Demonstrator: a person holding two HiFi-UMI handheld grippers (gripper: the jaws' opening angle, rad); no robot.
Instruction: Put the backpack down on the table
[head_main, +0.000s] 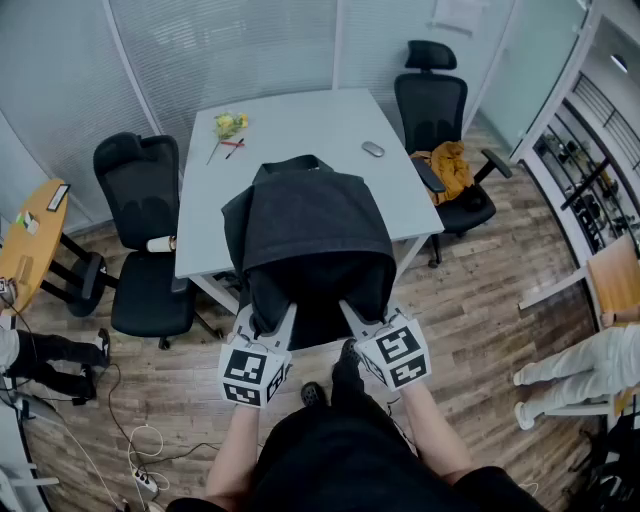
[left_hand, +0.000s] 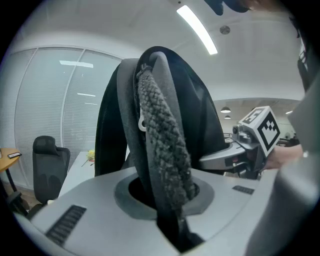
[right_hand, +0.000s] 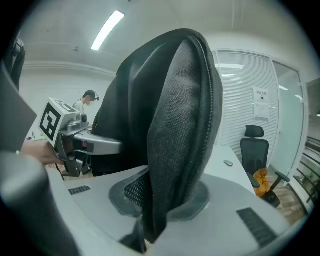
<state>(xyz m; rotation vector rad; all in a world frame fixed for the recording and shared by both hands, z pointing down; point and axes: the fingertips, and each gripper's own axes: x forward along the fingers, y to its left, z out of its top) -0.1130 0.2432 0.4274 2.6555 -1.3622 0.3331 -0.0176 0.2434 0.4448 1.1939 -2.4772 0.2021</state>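
Observation:
A black backpack (head_main: 310, 240) hangs in the air over the near edge of the white table (head_main: 300, 125), held up between both grippers. My left gripper (head_main: 277, 322) is shut on the backpack's left shoulder strap (left_hand: 165, 150), a padded strap with a woven grey edge. My right gripper (head_main: 352, 315) is shut on the right shoulder strap (right_hand: 185, 145), black mesh padding that fills its jaws. In each gripper view the other gripper shows beside the bag: the right gripper (left_hand: 220, 159) and the left gripper (right_hand: 107, 146).
On the table lie a yellow flower bunch (head_main: 228, 125) at the far left and a grey mouse (head_main: 373, 149) at the right. Black office chairs stand left (head_main: 140, 230) and right (head_main: 440, 130), the right one holding an orange item (head_main: 447, 166). A person's legs (head_main: 575, 365) show at right.

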